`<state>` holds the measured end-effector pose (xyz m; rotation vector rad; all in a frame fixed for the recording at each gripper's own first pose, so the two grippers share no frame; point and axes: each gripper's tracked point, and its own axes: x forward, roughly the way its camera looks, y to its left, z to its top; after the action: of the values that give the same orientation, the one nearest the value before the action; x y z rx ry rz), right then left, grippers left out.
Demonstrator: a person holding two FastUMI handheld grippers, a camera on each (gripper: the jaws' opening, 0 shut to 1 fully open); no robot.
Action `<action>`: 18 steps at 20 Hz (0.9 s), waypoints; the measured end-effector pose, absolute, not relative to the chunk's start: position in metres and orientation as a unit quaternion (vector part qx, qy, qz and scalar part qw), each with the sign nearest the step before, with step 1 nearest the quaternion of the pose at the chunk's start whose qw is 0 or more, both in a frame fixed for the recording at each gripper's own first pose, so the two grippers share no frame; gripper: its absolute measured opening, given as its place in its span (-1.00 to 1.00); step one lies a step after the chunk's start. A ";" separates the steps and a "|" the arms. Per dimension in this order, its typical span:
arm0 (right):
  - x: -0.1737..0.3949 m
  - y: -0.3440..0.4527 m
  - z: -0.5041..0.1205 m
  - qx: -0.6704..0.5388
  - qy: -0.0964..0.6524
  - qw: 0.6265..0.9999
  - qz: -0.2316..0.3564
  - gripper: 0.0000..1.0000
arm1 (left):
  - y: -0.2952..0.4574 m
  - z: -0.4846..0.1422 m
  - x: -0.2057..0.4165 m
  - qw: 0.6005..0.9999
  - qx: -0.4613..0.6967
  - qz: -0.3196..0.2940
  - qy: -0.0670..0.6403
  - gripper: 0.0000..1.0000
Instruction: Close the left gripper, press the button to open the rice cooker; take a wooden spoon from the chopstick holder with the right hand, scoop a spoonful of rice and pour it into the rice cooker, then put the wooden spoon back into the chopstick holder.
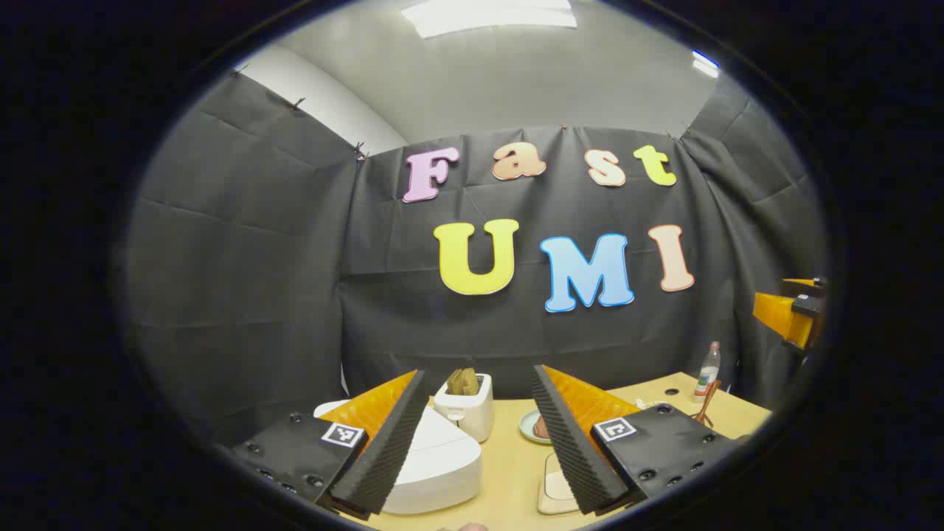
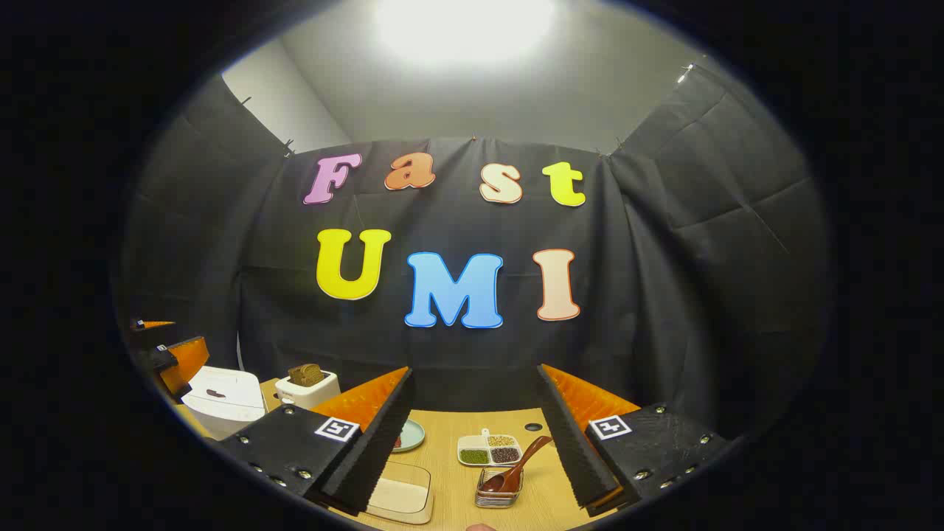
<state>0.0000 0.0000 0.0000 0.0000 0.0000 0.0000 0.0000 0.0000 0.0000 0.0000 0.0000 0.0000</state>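
The white rice cooker [image 1: 435, 461] sits low on the left of the table with its lid down, partly behind my left gripper's left finger. My left gripper [image 1: 479, 375] hovers above the table, open, nothing between its fingers. My right gripper [image 2: 474, 372] is open too and holds nothing. Below and ahead of it, the brown wooden spoon [image 2: 518, 464] leans in a small holder [image 2: 499, 493], handle up to the right. The spoon [image 1: 706, 404] also stands at the far right of the left gripper view. A shallow clear box with pale contents [image 2: 398, 490] lies near the right gripper's left finger.
A white toaster [image 1: 464, 405] with bread stands behind the cooker, a small plate [image 1: 531, 426] beside it. A divided dish of grains [image 2: 488, 448] lies behind the spoon holder. A bottle [image 1: 708, 367] stands at the back right. Black cloth walls close the table's far side.
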 end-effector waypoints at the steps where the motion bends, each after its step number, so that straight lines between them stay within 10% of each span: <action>1: 0.001 -0.001 0.000 0.002 -0.001 1.000 0.000 0.96 | 0.000 0.000 0.001 1.000 0.001 0.001 0.001 0.94; 18: 0.015 -0.008 -0.004 -0.004 0.001 1.000 0.006 0.96 | 0.003 0.001 0.009 1.000 0.007 0.020 0.003 0.94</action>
<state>0.0151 -0.0084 -0.0041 -0.0071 0.0025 0.0114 0.0089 0.0025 0.0008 0.0147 0.0054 0.0401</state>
